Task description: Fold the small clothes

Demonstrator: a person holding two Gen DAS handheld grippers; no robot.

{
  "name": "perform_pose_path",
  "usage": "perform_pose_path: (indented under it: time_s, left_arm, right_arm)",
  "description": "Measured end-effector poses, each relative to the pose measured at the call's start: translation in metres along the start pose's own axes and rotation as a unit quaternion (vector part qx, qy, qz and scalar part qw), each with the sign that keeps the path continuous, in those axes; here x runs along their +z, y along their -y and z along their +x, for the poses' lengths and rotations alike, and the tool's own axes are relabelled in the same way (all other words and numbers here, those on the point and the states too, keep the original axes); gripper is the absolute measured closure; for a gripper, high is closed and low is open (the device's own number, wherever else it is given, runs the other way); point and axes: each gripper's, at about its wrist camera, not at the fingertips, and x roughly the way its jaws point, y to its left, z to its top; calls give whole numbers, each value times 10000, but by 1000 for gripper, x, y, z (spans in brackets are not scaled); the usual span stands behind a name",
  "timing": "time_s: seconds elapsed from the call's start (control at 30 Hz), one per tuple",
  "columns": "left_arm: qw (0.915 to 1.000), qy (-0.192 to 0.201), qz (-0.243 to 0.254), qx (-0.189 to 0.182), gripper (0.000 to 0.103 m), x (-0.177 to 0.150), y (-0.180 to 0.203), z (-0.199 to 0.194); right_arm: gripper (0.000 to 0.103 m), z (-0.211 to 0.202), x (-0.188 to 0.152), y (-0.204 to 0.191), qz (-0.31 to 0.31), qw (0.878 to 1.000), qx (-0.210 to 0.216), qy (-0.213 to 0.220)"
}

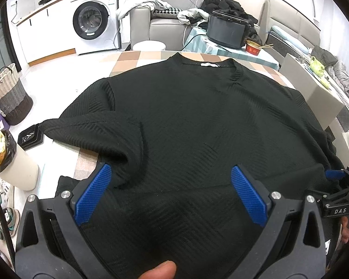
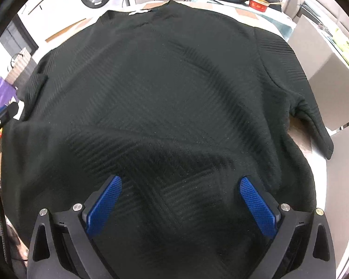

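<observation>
A black ribbed short-sleeved top (image 1: 197, 121) lies spread flat on the checked table (image 1: 137, 59), collar and white label at the far end. My left gripper (image 1: 171, 174) is open over the hem on the left side, blue pads wide apart, with the left sleeve (image 1: 93, 127) folded just ahead of it. In the right wrist view the same top (image 2: 165, 88) fills the frame. My right gripper (image 2: 181, 186) is open above the lower part of the cloth, nothing between its pads. The right sleeve (image 2: 314, 121) hangs toward the table's right edge. The right gripper's body (image 1: 337, 200) shows at the left view's right edge.
A woven basket (image 1: 9, 95) and a white bin with rubbish (image 1: 14, 162) stand on the floor at left. Behind the table are a washing machine (image 1: 93, 18), a sofa, a dark appliance (image 1: 228, 30) and a red bowl (image 1: 253, 47). A grey box (image 1: 314, 90) sits at right.
</observation>
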Motion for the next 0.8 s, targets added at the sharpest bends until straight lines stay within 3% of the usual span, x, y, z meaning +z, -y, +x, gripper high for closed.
perform_pose_path:
  time_s: [0.5,0.63,0.8]
  left_arm:
    - [9997,-177,-77,118,1,1,-4,18]
    - [9996,-178,-186,151,1,1,-12,22]
    - [9990,-54,-393,205,1,3,-30,18]
  right_arm:
    - [0,19,11,-23,-131,9998,-161,-19]
    - [0,7,17,-3,269,9986,188,423]
    - [0,-21,16,41,1040,9842,409,1375]
